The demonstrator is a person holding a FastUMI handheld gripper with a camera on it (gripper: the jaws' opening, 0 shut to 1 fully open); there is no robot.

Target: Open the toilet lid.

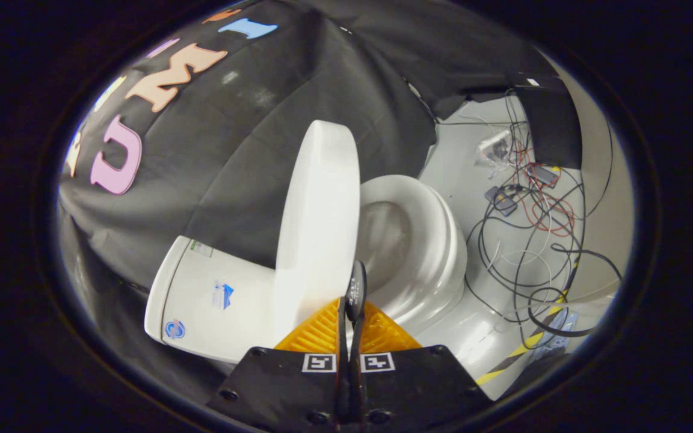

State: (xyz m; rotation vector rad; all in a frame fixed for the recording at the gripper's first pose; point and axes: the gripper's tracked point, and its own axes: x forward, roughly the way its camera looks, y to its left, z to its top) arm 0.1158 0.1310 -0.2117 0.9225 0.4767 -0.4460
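Ridged tongs [351, 313] pinching small dark disc [356, 288]

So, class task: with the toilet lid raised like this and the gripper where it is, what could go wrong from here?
1. The toilet lid stands raised, apparently held only by a small dark tab pinched at the gripper fingertips; a slip could let it drop onto the seat.
2. Pushing further could knock the lid against the tank.
3. Loose cables on the floor could snag a foot.

toilet lid [317, 228] hides part of the tank [214, 294].
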